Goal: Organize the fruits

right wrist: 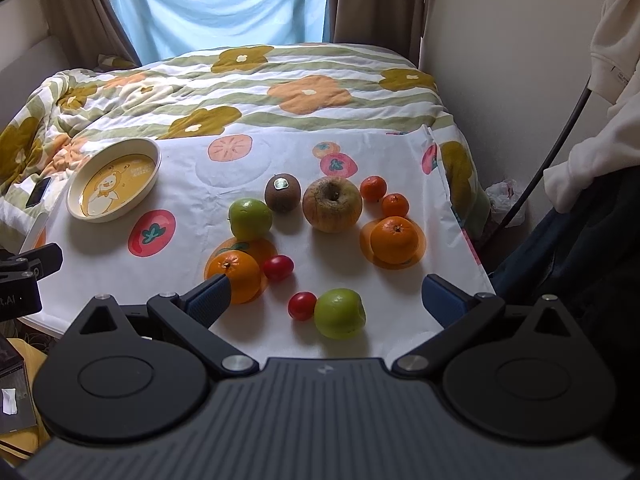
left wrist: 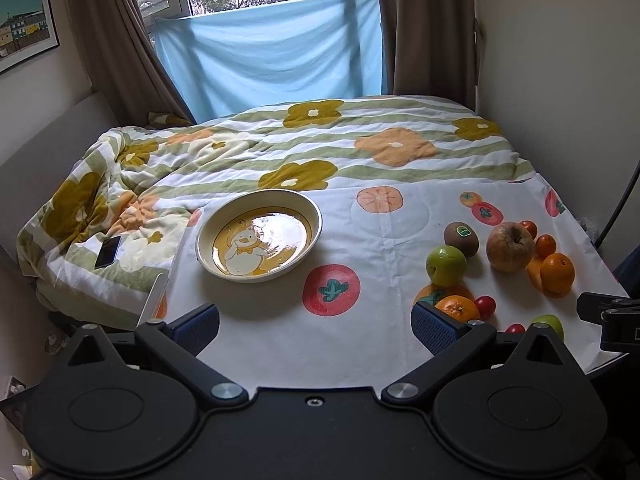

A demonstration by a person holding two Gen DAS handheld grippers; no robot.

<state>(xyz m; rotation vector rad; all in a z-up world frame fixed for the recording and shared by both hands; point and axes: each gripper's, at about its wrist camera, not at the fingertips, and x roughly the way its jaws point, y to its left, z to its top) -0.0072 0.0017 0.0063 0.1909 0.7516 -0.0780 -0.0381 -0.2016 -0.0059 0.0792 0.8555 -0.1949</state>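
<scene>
Both grippers, left gripper (left wrist: 315, 330) and right gripper (right wrist: 326, 296), hover with fingers wide, holding nothing. Loose fruits (right wrist: 332, 205) lie right of the empty plate (left wrist: 208, 258); round ones may roll off the cloth-covered surface (left wrist: 360, 332).

Phone (left wrist: 108, 251) on floral duvet (left wrist: 248, 152) (screen dark); blue cloth (left wrist: 272, 56) behind.

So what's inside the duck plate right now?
No fruit. The duck plate holds only its printed duck picture on a yellow base, and its whole inside shows. What lies beneath the plate is hidden.
</scene>
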